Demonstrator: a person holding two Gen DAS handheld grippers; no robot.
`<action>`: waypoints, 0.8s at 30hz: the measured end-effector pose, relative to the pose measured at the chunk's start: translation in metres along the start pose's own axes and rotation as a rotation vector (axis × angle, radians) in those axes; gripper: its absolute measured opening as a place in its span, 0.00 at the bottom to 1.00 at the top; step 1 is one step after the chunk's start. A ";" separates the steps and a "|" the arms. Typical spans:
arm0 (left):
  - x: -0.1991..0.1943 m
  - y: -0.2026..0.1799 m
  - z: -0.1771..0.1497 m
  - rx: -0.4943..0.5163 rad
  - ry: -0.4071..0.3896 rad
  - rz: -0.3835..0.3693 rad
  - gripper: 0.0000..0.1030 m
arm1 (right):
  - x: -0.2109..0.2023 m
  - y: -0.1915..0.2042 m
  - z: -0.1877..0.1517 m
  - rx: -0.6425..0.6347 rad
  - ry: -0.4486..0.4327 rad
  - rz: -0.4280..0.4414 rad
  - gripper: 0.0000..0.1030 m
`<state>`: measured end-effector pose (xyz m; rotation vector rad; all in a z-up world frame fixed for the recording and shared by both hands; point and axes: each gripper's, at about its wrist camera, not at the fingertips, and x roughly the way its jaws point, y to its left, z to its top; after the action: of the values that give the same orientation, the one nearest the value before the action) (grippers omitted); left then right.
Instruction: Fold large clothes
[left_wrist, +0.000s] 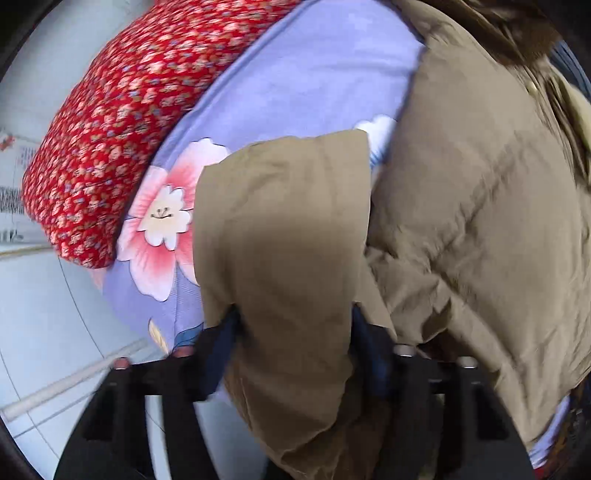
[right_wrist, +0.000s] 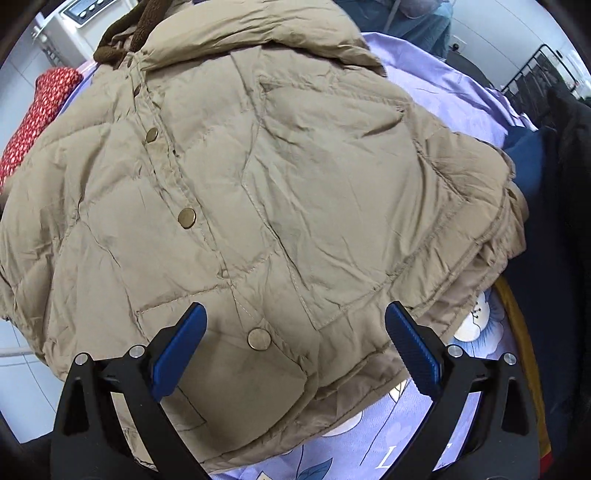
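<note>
One tan jacket (right_wrist: 258, 192) on lilac floral sheet (right_wrist: 424, 435).

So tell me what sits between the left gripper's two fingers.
A fold of the tan jacket, apparently its sleeve, fills the gap of the left gripper. The left wrist view shows it.

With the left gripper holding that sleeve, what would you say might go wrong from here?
1. The left gripper pinches only a fold of the tan sleeve; the slick fabric may slip free mid-fold.
2. The right gripper hangs open above the jacket, so nothing pins the body; pulling the sleeve could drag it across the lilac sheet.
3. The puffy padding may spring back and undo the fold.
</note>
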<state>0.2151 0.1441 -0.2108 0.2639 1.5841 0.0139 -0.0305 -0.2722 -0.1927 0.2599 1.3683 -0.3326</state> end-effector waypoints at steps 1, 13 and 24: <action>-0.004 -0.002 -0.004 0.003 -0.019 0.000 0.26 | 0.002 -0.004 -0.003 0.008 0.003 -0.002 0.93; -0.272 0.076 -0.054 -0.176 -0.848 0.013 0.14 | -0.003 -0.011 0.004 0.025 -0.041 -0.003 0.93; -0.103 0.019 -0.071 -0.083 -0.538 -0.001 0.14 | 0.010 0.007 0.001 -0.016 0.000 0.033 0.93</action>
<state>0.1485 0.1553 -0.1042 0.1823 1.0455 0.0069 -0.0255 -0.2673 -0.2027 0.2692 1.3652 -0.2942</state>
